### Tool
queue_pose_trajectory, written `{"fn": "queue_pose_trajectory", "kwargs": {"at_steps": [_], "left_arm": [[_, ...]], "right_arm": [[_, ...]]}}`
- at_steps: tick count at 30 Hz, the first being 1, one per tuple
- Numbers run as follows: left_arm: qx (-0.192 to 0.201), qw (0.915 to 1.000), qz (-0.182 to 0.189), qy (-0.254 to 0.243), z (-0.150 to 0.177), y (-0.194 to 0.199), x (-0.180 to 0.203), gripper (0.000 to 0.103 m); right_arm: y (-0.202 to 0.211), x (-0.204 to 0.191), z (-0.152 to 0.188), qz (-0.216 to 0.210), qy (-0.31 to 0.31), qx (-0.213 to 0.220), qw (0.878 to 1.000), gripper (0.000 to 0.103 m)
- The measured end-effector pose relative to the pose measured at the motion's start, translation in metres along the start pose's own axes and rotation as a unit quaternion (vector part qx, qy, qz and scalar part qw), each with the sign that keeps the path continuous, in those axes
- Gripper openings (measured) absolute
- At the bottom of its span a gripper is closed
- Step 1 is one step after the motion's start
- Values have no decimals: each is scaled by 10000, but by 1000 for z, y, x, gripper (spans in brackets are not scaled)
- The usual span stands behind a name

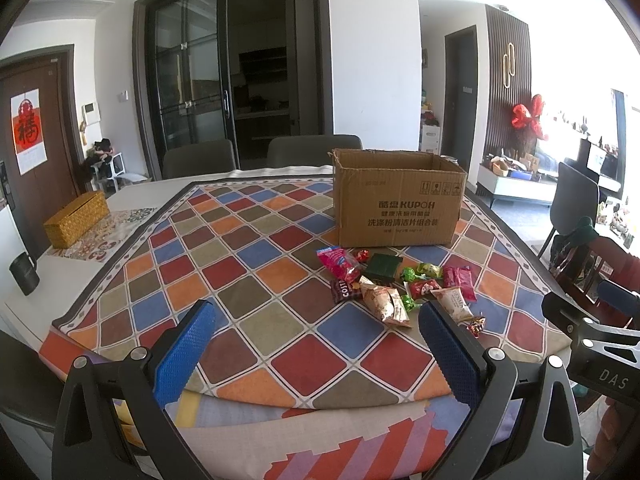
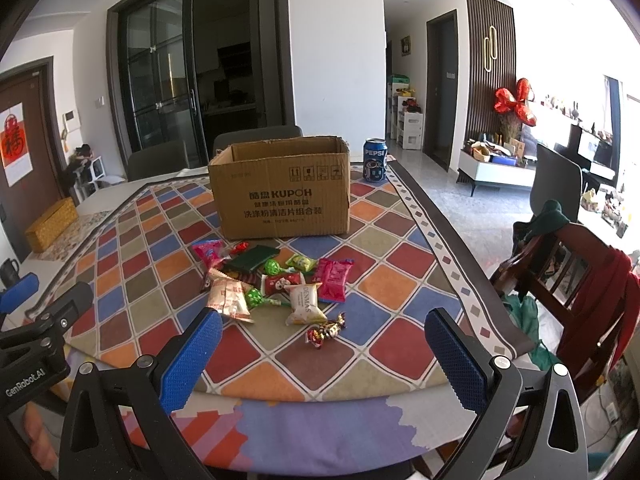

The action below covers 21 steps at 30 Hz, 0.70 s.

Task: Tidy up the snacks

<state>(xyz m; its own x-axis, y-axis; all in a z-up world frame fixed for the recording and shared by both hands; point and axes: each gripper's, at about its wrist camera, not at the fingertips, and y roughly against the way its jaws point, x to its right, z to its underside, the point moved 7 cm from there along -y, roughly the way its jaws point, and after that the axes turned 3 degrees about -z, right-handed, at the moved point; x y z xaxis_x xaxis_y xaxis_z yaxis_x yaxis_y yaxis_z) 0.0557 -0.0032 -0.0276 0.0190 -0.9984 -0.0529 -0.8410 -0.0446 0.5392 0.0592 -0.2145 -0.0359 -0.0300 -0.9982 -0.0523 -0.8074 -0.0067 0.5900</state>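
The snacks [image 2: 276,284] lie in a loose heap on the checkered surface [image 2: 392,268] just in front of the open cardboard box [image 2: 280,192], while left tongs [image 1: 316,344] and right tongs [image 2: 324,354] hover nearer, both spread wide and empty.

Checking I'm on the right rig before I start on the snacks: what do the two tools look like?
Both match: black frames with silver bolts, each carrying two fingers faced with blue, dimple-textured pads. That goes for the left tool and the right tool. Seen from the opposite camera, the left body reads "GenRobot.AI" in white and the right body "DAS", and each has a blue handle part. No cables or sleeves show.
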Motion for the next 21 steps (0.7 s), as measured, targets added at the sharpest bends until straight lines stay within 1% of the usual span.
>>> {"fn": "queue_pose_trajectory", "kwargs": {"at_steps": [5,9,13,17,19,21], "left_arm": [[-9,10000,18,-4,-6,2,-1,103],[-31,10000,57,-21,-22,7,0,103],[-30,9999,90,-42,-23,4,-2,103],[-50,9999,93,-70,-12,-6,0,103],[-71,9999,103,-80,-11,-8,1,103],[-114,9998,123,-104,-10,-13,3,103]], "right_arm": [[0,0,0,0,5,10,10000,102],[-1,0,0,-2,-4,12,10000,102],[-2,1,0,-4,1,15,10000,102],[-4,1,3,-9,-5,-2,10000,102],[-2,1,-7,-21,-11,-44,10000,102],[-3,1,-10,-37,-8,-85,10000,102]]}}
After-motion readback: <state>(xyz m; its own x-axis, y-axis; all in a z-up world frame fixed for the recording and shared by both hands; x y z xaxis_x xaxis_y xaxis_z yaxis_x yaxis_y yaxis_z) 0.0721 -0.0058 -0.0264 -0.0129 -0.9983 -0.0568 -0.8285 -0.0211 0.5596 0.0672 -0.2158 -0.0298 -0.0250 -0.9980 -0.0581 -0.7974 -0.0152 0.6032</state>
